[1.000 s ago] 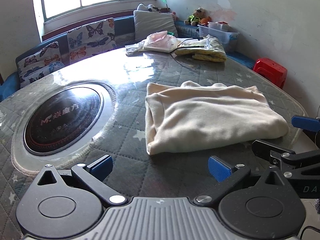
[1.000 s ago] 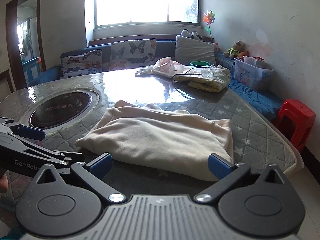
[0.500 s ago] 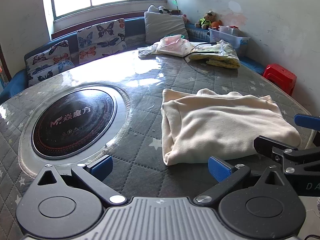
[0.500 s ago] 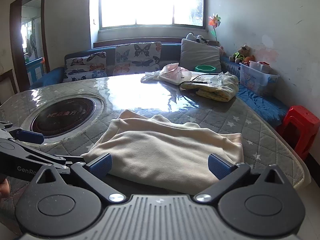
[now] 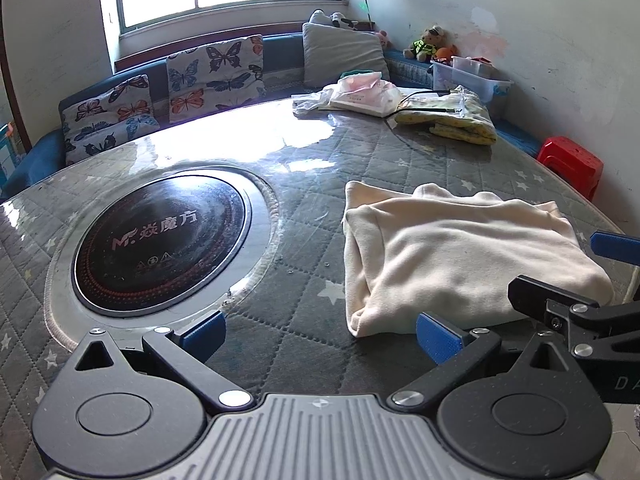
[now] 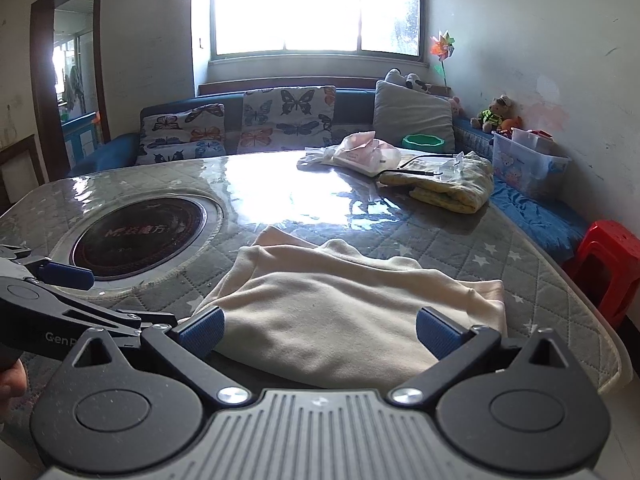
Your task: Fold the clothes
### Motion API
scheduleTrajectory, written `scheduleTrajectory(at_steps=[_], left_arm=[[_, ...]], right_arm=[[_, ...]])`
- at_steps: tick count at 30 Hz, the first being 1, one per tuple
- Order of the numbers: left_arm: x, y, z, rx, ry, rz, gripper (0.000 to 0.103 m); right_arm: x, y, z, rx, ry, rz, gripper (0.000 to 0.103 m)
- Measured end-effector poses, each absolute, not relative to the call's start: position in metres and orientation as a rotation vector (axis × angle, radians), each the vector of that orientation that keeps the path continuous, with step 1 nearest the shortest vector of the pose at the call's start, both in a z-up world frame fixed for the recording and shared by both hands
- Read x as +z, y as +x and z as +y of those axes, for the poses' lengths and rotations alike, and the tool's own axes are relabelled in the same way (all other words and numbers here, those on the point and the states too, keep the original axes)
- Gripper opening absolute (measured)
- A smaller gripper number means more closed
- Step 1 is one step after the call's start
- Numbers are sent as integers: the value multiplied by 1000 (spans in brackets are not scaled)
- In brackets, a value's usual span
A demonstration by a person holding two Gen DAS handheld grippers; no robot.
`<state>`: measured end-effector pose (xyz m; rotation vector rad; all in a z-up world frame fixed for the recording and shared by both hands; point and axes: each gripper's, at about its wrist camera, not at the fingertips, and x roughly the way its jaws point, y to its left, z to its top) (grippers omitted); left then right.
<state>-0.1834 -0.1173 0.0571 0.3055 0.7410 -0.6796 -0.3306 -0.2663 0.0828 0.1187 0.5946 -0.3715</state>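
We have the cream sweatshirt (image 5: 460, 264) lying folded on the quilted surface (image 5: 304, 184), right of the round induction hob (image 5: 160, 240). Our left hand-held gripper (image 5: 320, 334) and right hand-held gripper (image 6: 318, 330) both stand with fingers apart, holding nothing, just short of the garment's near edge. It looks soft, light and limp, so we judge the doubled edges and corners the best hold.

Daylight pours through the window (image 6: 316, 8), blown out white in the right view. Glare sheets across the glossy surface (image 5: 256, 148). Fisheye bends the edges; corners go dark. Focus stays sharp.
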Motion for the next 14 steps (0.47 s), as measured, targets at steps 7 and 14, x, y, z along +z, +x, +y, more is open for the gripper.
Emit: scheduleTrajectory(at_steps=[7,14], left_arm=[[54,-184,-117,-680,305,750,103],[53,-187,-117,-685,312,736,103]], right_arm=[[79,-332,-266,-373,125,608,103],[77,-335,-266,-374,130,611,103]])
